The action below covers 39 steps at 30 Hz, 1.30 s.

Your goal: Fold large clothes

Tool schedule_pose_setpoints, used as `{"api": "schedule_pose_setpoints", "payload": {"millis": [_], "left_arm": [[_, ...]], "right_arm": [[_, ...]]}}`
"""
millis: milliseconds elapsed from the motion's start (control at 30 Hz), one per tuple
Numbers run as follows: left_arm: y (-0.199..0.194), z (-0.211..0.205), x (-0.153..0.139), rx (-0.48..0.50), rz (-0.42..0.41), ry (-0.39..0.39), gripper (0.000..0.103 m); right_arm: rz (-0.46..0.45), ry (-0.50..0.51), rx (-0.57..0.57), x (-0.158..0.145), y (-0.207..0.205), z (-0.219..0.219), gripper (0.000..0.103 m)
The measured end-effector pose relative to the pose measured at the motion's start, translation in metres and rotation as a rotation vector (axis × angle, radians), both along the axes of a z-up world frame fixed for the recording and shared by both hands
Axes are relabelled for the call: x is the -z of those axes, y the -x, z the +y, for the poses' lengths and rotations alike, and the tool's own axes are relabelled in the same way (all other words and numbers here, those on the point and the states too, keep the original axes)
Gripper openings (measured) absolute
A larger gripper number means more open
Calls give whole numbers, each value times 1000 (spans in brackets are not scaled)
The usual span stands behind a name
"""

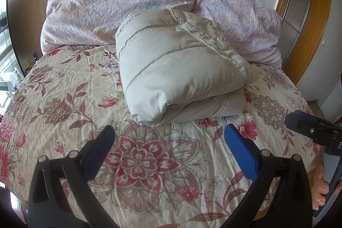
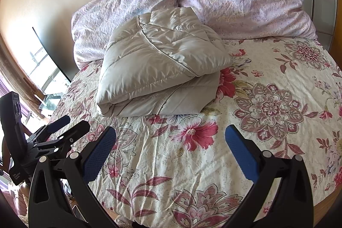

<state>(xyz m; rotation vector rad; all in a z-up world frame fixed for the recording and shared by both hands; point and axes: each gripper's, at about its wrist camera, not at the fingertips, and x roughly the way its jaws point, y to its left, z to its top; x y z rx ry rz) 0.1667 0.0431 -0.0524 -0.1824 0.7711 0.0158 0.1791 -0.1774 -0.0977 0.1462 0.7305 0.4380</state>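
Right now your left gripper [image 1: 170, 131] hangs over the floral bedspread [image 1: 64, 99] with its blue-padded fingers spread wide apart and nothing between them. Your right gripper [image 2: 171, 131] hangs the same way, fingers wide and empty. At twelve o'clock from both tools, the grey puffer jacket [image 1: 177, 69] lies folded into a thick bundle on the bedspread, clear of both tools, its far edge against the two lilac pillows [image 1: 119, 3] at the wall. From the left camera, your right gripper shows at three o'clock; from the right camera, your left one at nine o'clock.
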Motion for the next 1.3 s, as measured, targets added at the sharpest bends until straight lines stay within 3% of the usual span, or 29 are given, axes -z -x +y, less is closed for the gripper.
{"api": "schedule_pose_setpoints", "payload": {"millis": [1300], "left_arm": [[-1, 0, 2, 15, -3, -3, 101]], "right_arm": [[12, -1, -1, 6, -5, -2, 102]]}}
